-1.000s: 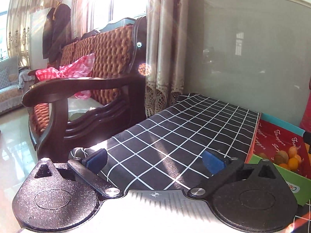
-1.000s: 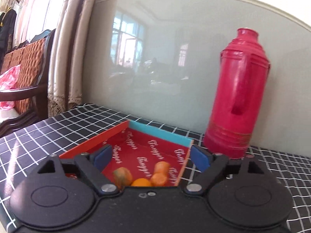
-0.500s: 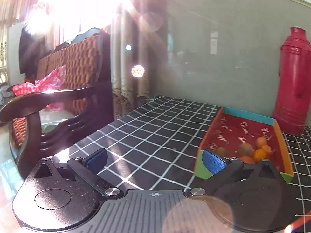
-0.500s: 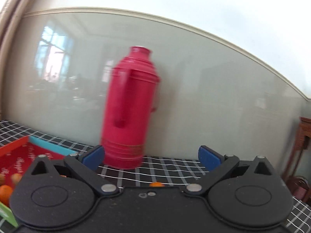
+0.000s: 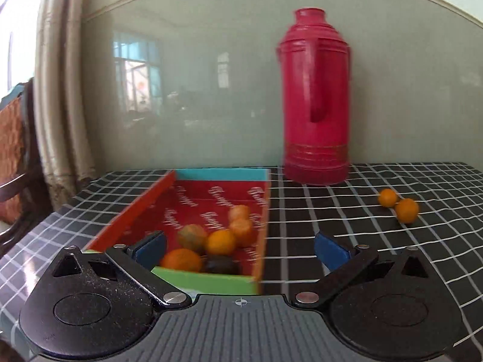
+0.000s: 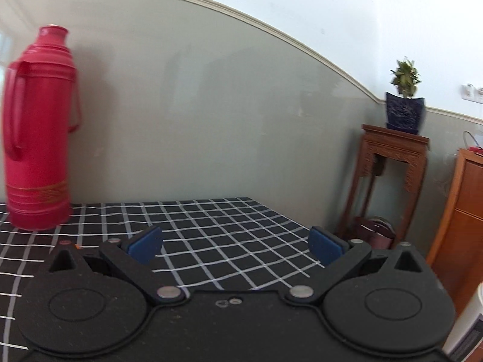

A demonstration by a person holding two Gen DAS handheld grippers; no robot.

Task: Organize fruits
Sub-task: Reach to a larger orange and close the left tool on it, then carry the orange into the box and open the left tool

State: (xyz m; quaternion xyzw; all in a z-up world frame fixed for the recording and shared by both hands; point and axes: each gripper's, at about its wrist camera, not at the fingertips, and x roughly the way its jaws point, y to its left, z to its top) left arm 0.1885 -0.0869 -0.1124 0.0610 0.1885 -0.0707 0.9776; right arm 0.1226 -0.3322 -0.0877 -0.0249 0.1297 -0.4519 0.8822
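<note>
In the left wrist view a red-lined cardboard box (image 5: 151,205) with a green front wall lies on the black checked tablecloth (image 5: 302,220). Several small orange fruits (image 5: 222,241) and a dark one (image 5: 222,265) sit in its near end. Two loose oranges (image 5: 398,205) rest on the cloth to the right. My left gripper (image 5: 240,249) is open, just in front of the box's near wall, with nothing between its blue pads. My right gripper (image 6: 235,246) is open over bare cloth, no fruit in its view.
A tall red thermos (image 5: 315,99) stands at the wall behind the box, and shows as the thermos (image 6: 36,129) at the left of the right wrist view. Right of the table are a wooden stand (image 6: 389,181) with a potted plant (image 6: 404,96) and a cabinet (image 6: 462,217).
Both views have swung to the right. The left one moved from the wooden sofa to the box and thermos. The right one left the box behind and now faces the table's right end.
</note>
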